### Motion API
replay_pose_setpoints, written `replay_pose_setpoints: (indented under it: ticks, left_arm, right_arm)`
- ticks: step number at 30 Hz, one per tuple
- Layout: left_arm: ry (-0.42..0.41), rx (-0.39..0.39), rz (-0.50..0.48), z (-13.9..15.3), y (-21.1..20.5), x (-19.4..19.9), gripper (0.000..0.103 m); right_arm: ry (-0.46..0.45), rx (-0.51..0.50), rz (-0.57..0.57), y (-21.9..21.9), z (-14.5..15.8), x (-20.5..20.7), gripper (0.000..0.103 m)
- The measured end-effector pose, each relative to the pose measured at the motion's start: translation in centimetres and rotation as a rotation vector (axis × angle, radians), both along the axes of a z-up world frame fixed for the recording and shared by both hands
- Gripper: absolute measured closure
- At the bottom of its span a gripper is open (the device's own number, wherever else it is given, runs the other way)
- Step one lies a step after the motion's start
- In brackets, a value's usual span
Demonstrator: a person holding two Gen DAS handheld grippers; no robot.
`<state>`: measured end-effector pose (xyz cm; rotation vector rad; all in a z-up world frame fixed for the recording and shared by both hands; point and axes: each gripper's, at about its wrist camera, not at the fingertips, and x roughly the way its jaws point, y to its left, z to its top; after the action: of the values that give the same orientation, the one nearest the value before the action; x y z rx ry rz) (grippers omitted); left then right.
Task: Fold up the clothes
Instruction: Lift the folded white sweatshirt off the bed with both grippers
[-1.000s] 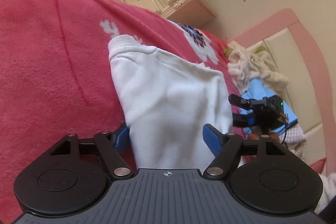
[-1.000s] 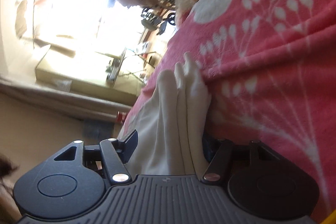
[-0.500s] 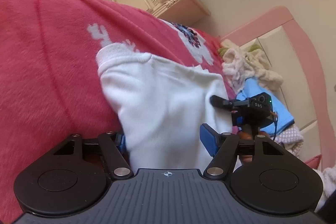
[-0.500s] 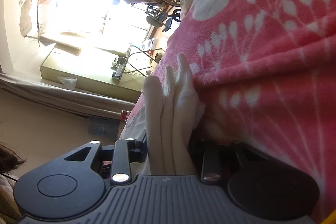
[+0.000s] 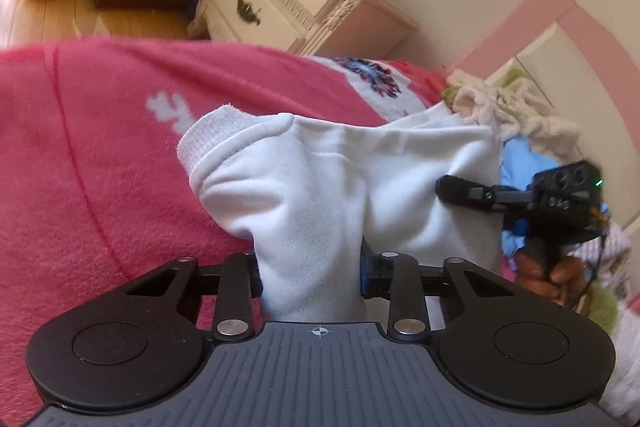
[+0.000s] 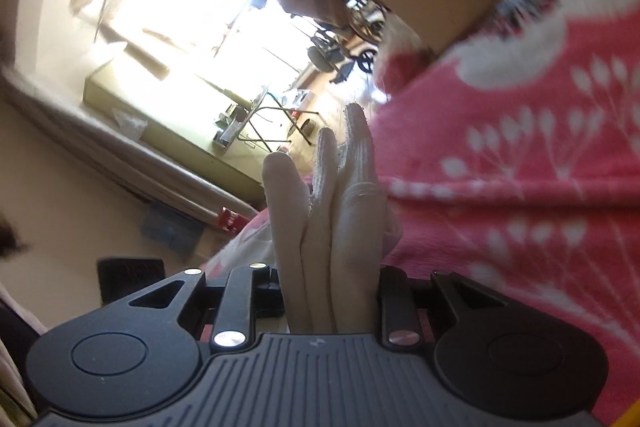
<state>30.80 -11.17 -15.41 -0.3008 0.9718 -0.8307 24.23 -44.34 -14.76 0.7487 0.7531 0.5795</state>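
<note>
White garment (image 5: 320, 195) stretches sideways across the pink bed (image 5: 100, 155), between 2 claws: left claw (image 5: 310, 275) closing on its near edge, right claw (image 6: 330, 287) closing on bunched folds.

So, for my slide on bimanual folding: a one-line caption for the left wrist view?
Left claw closing on the bunched white garment over a pink blanket; right claw at its far edge.

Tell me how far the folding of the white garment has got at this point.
Early stage. Done: both grips are on. The left hand-held gripper is closing on a bunched part of the white garment; the right hand-held gripper is closing on stacked layers of its edge. In hand: the cloth is bunched between them above the pink blanket. Left: no neat fold shows yet, and more clothes wait by the headboard.
</note>
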Motion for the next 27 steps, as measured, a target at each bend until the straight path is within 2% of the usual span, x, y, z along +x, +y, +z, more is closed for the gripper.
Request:
replay_pose_setpoints:
  ticks: [6, 12, 15, 19, 24, 27]
  left_arm:
    - [-0.08, -0.012, -0.013, 3.2, 0.5, -1.9, 0.076]
    - [-0.158, -0.012, 0.007, 6.9, 1.8, -5.0, 0.078]
    - [-0.248, -0.019, 0.057, 9.5, 3.0, -7.5, 0.078]
    - [-0.375, -0.033, 0.129, 13.1, 4.7, -10.2, 0.079]
    - [-0.568, -0.02, 0.234, 19.7, 6.3, -13.2, 0.079]
    - [-0.671, -0.011, 0.308, 23.8, 7.3, -14.9, 0.079]
  right_arm:
    - [-0.13, -0.082, -0.023, 1.8, 4.1, -3.3, 0.078]
    - [-0.167, -0.086, -0.065, 3.7, 7.6, -5.8, 0.078]
    - [-0.222, -0.078, -0.047, 5.0, 10.0, -7.1, 0.078]
    - [-0.366, -0.075, -0.004, 7.2, 13.6, -8.2, 0.078]
    - [-0.571, -0.008, 0.03, 10.0, 19.2, -9.9, 0.078]
    - [-0.63, 0.023, 0.045, 11.7, 23.3, -9.6, 0.078]
